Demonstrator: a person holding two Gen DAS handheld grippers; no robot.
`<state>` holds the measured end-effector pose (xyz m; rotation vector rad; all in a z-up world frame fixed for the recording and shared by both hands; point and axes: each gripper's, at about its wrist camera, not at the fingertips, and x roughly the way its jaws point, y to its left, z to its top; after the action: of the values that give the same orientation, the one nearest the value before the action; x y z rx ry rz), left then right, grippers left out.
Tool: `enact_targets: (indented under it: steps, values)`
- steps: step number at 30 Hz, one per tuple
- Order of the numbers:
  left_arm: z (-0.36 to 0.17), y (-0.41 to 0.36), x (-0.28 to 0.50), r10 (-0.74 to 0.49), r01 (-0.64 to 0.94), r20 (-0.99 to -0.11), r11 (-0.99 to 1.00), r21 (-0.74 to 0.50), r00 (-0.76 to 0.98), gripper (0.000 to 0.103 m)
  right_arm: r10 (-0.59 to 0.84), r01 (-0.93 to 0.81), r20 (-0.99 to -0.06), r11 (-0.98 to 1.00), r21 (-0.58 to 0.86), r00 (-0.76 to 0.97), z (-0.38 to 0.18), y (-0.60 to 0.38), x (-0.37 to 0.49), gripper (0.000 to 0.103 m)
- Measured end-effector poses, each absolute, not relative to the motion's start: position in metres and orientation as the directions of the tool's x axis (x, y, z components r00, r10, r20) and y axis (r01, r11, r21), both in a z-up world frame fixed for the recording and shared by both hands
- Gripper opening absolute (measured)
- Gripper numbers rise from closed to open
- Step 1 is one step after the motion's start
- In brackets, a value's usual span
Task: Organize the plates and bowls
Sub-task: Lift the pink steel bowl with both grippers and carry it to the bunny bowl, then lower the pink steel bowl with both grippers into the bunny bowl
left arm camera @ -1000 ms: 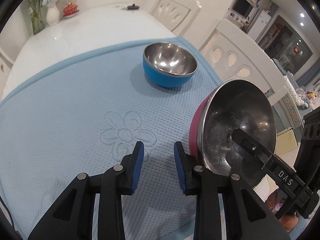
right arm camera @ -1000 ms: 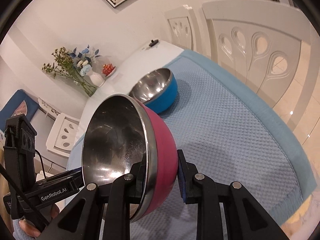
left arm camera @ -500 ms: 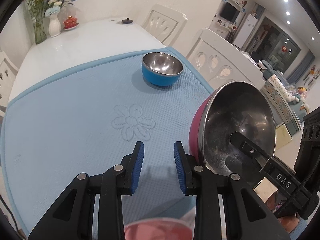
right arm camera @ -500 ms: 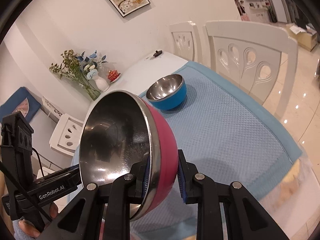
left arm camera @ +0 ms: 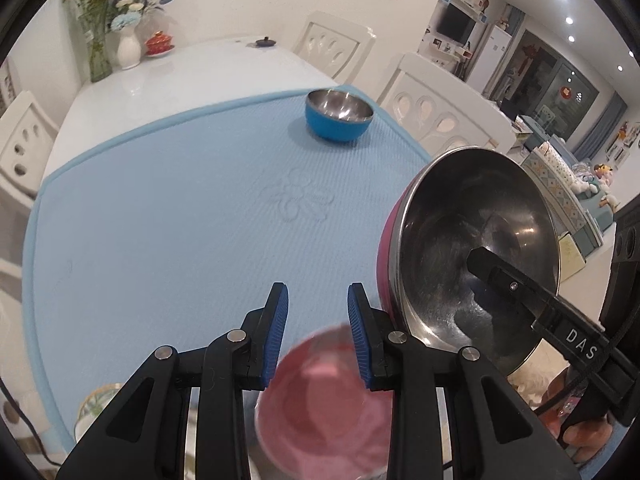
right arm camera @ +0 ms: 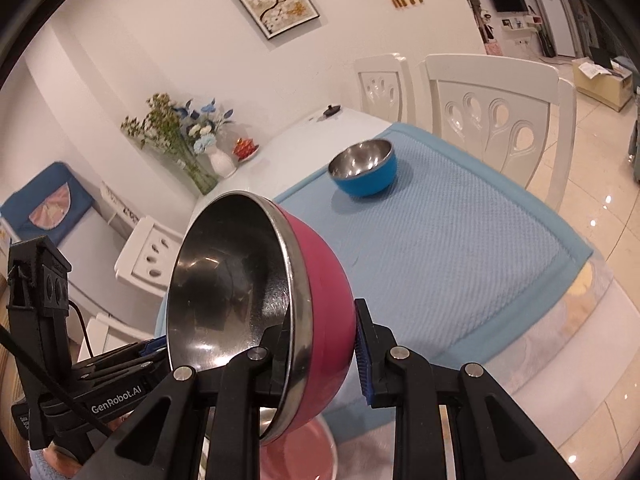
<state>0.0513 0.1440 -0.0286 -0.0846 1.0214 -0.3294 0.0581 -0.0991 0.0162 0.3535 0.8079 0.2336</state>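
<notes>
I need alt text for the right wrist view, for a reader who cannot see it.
The right gripper clamps the rim of a tilted pink steel bowl above the near edge of a light blue mat. A blue bowl sits upright farther back on it.

Pink bowl (right arm camera: 320, 304): steel-lined, magenta outside, hanging tipped on its side above the near table edge, its mouth facing left, its rim pinched.
Blue bowl (left arm camera: 339, 115): steel inside, sitting upright on the far right of the blue mat.
Pink dish (left arm camera: 324, 408): blurred, lying low at the near edge.
</notes>
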Motion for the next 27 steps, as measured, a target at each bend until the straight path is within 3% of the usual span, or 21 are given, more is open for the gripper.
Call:
enact_targets:
  steps: [12,27]
  values:
    - [-0.077,0.166,0.022,-0.3,0.157,-0.874,0.953,-0.258,0.381,0.027,0.355,-0.075,-0.761,0.923,0.378,0.543,-0.029,-0.069,0.036,0.024]
    - [-0.091,0.168,0.017,-0.326,0.118,-0.88,0.945,-0.304,0.344,0.029,0.365,-0.097,-0.787,0.925,0.367,0.498,-0.05,-0.057,0.029,0.026]
